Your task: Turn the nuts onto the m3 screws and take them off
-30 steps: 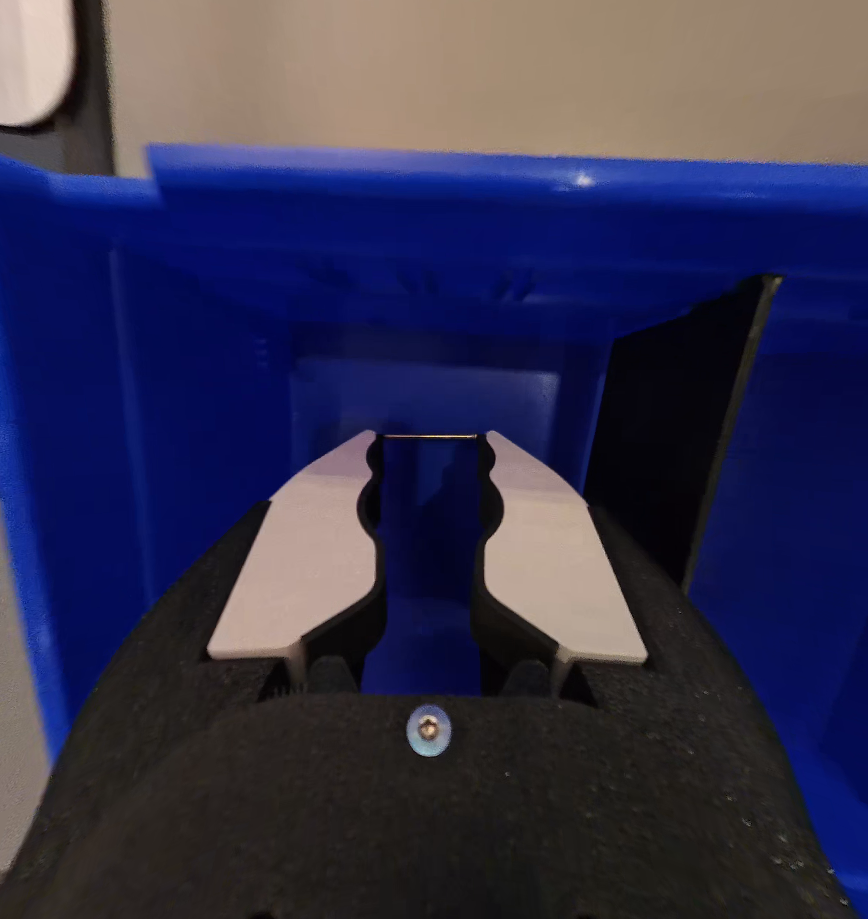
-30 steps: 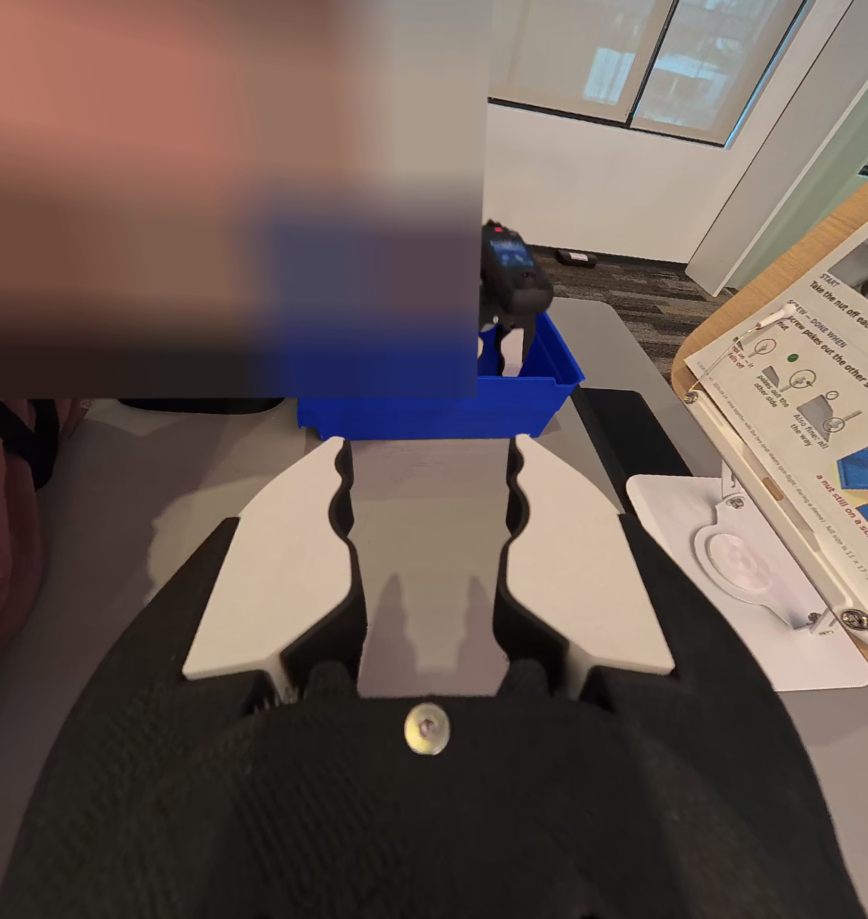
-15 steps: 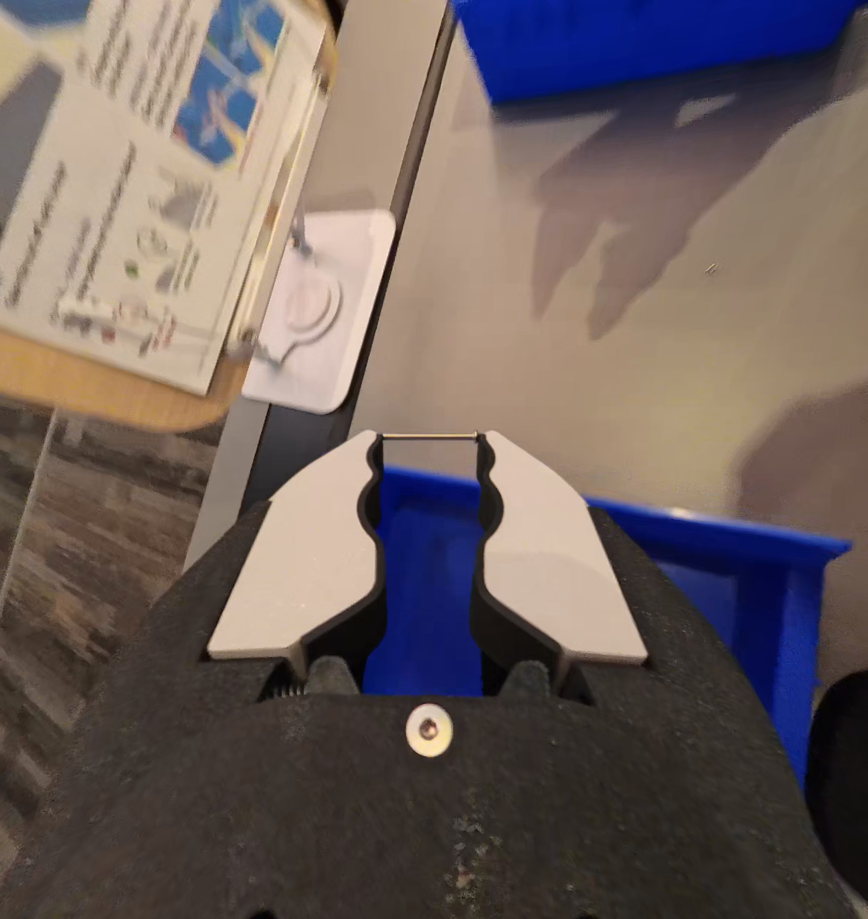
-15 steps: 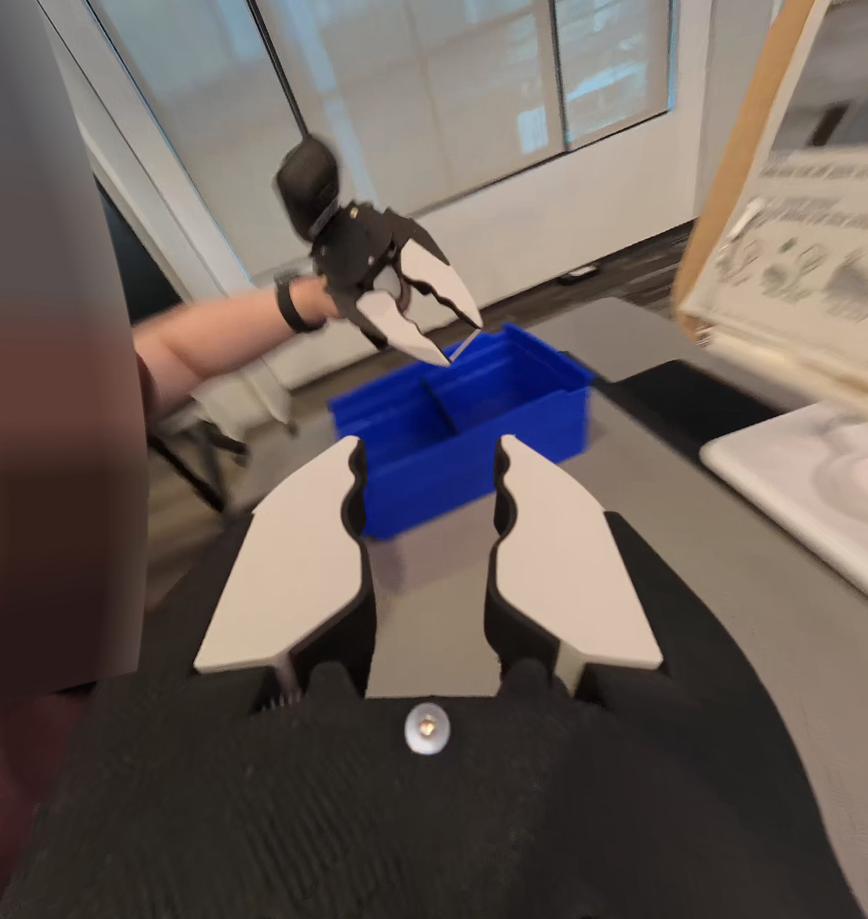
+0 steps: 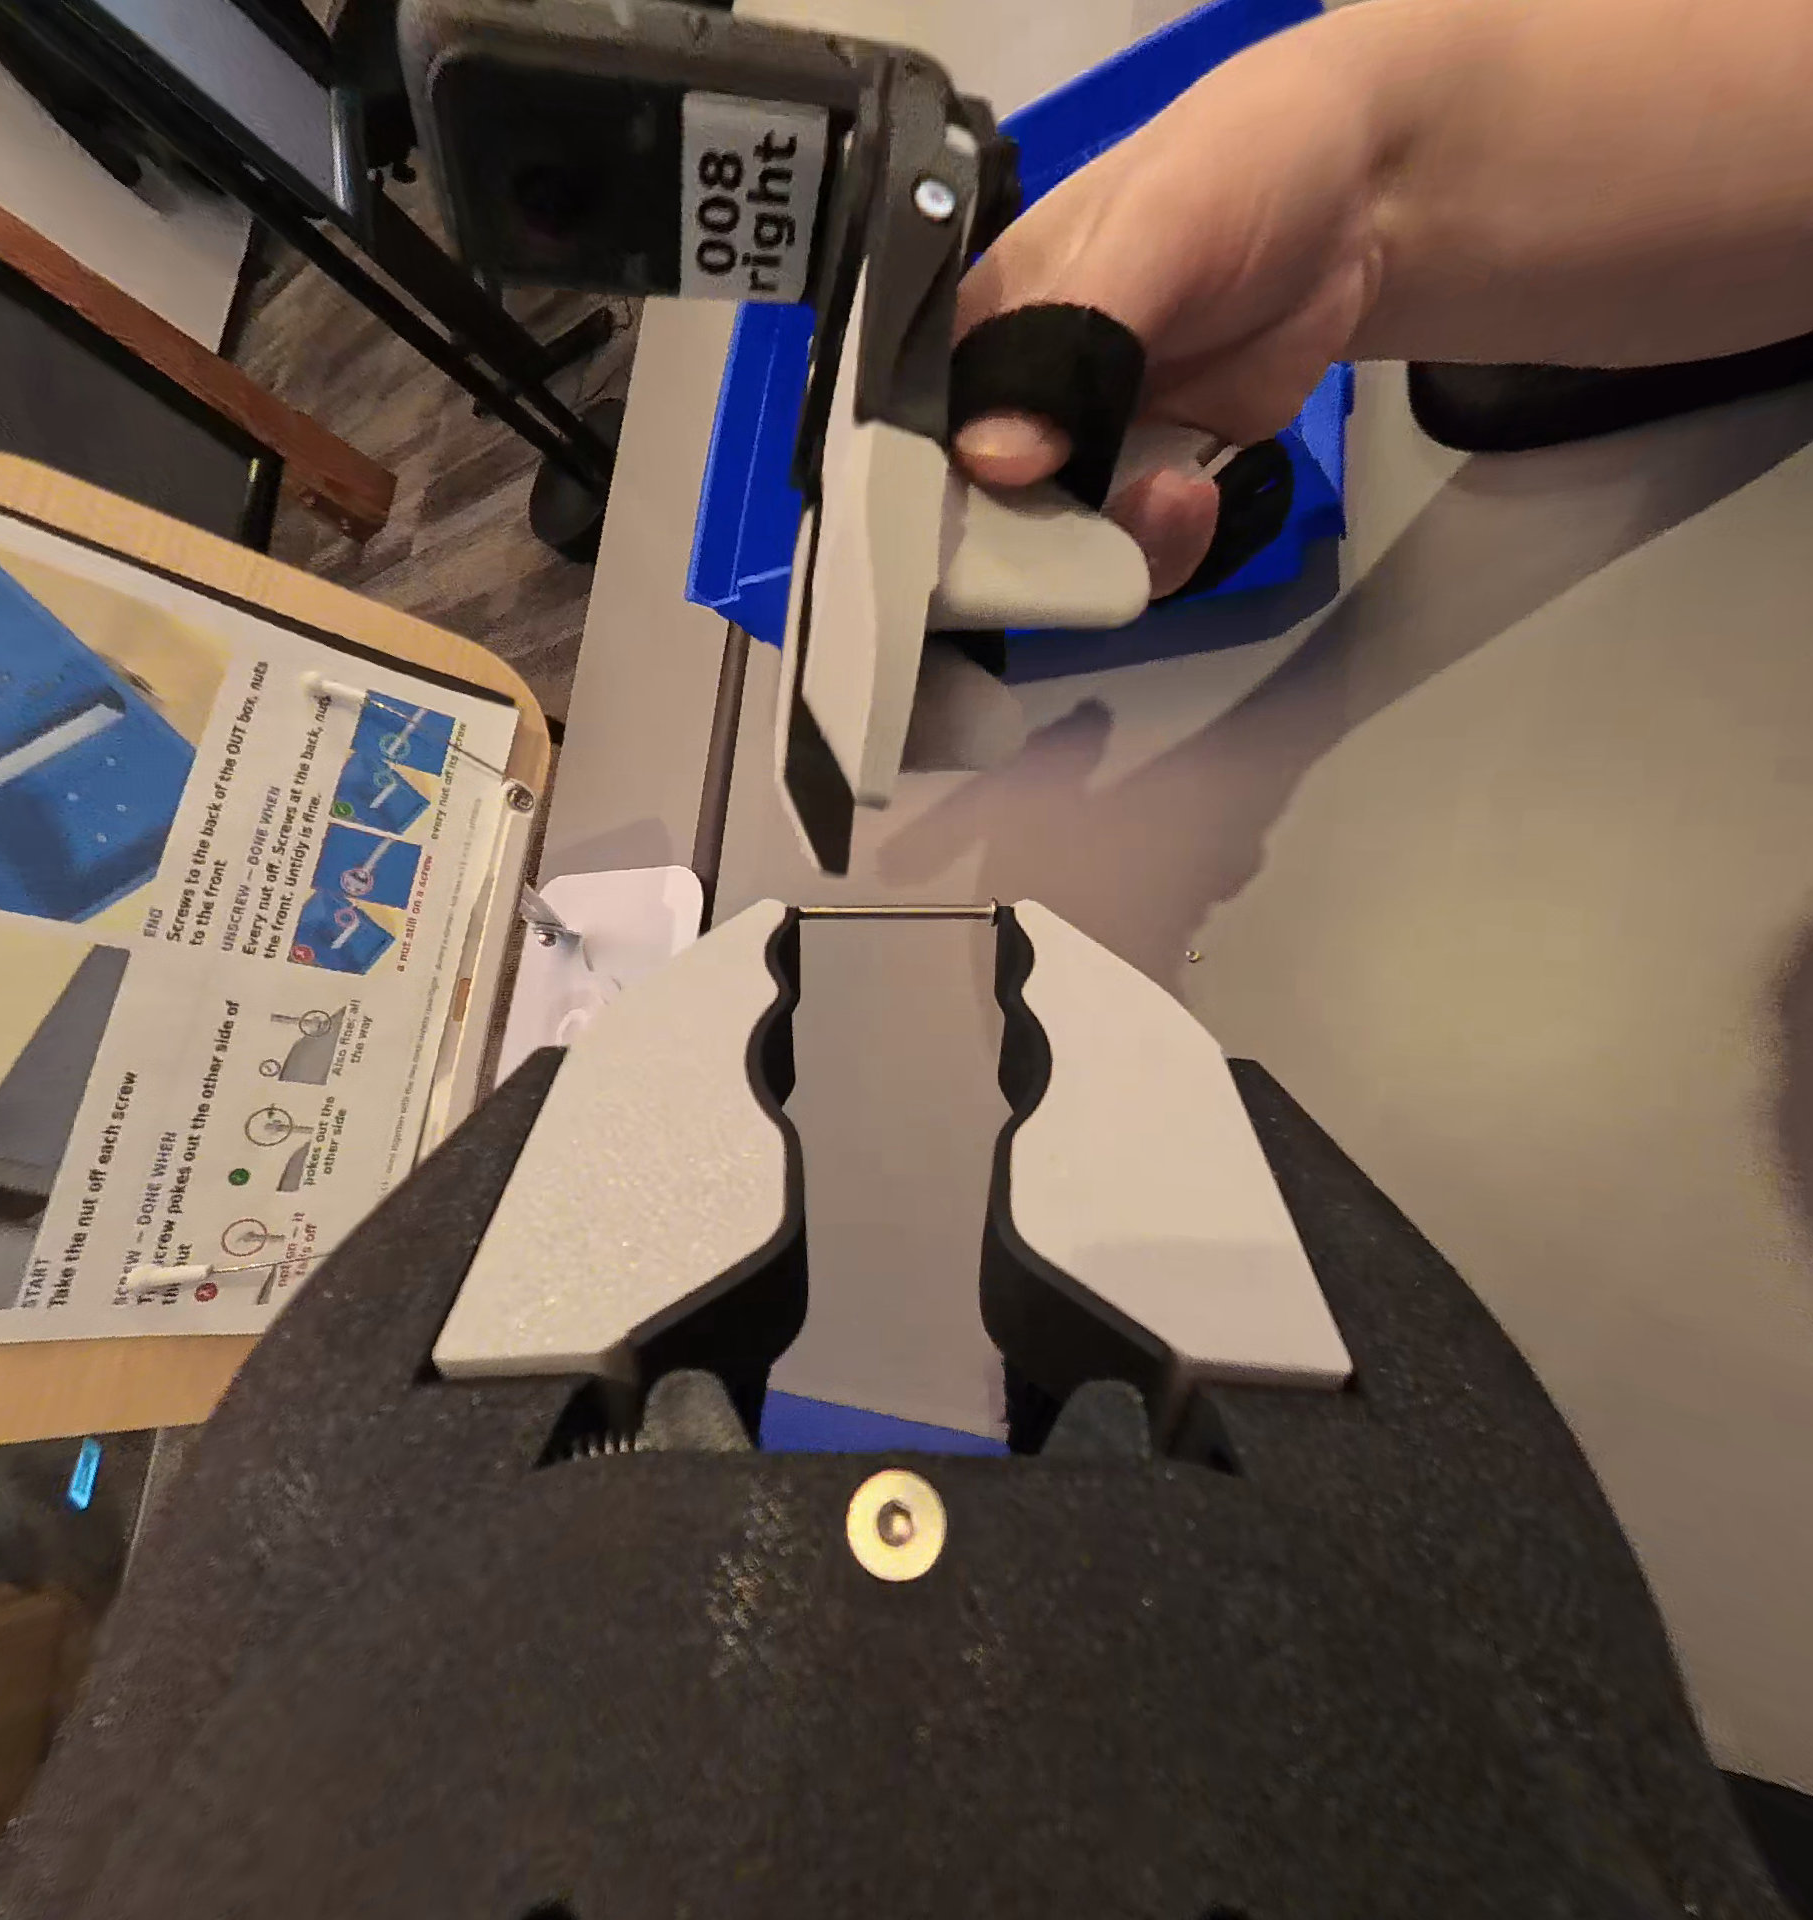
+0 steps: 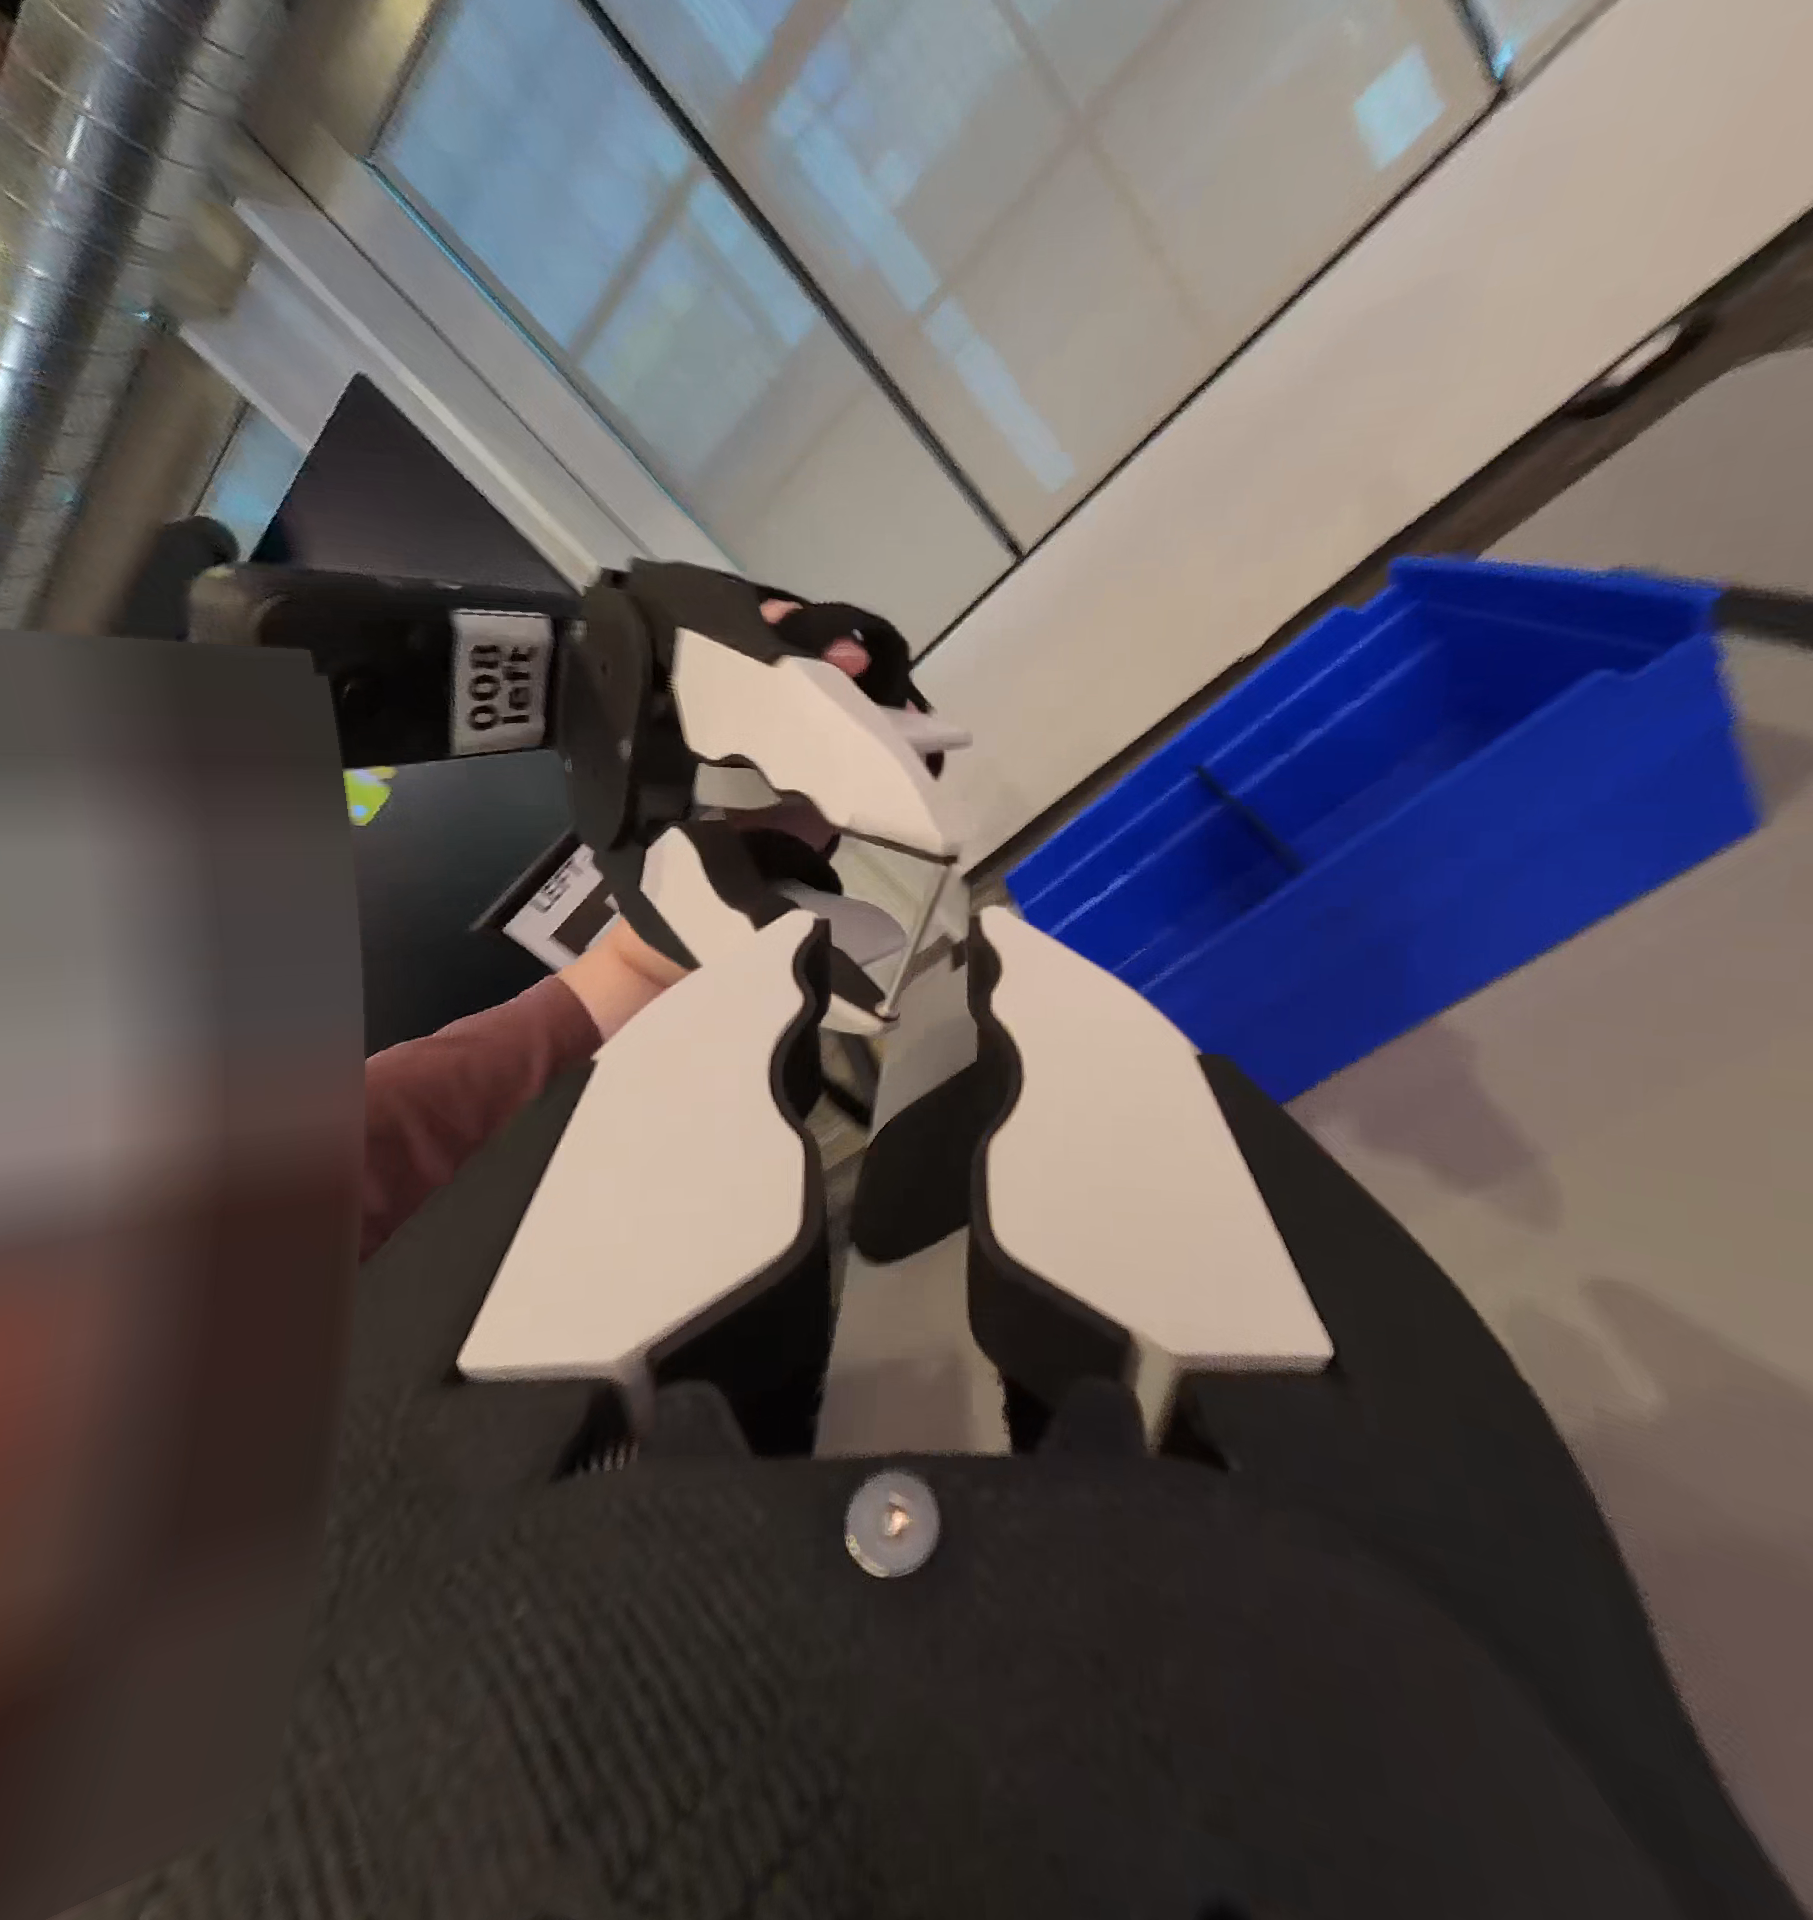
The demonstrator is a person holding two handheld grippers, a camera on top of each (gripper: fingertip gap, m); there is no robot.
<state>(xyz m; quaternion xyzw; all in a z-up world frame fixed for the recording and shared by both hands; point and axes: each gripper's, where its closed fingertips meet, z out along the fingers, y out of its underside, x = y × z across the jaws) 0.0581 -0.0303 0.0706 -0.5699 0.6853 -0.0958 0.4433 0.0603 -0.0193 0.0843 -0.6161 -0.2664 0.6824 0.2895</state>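
Holding a long thin screw [image 5: 895, 912] crosswise between its fingertips, the left gripper [image 5: 897, 914] is clamped on it above the table [image 5: 1504, 935]. The right gripper [image 6: 897, 940] hovers close with jaws apart and empty. No nut visible, blue bin [image 6: 1401, 831] behind, so looks like early days.

The left gripper [image 5: 896, 912], inside the blue bin [image 6: 1401, 831] a second ago, is now lifted clear of it above the grey table [image 5: 1504, 935], carrying the long thin screw [image 5: 894, 912] out with it. The right gripper [image 6: 897, 925], then low over the table and aimed at the bin, has risen and tilted towards the left one, its tips now close to the screw [image 6: 917, 935].
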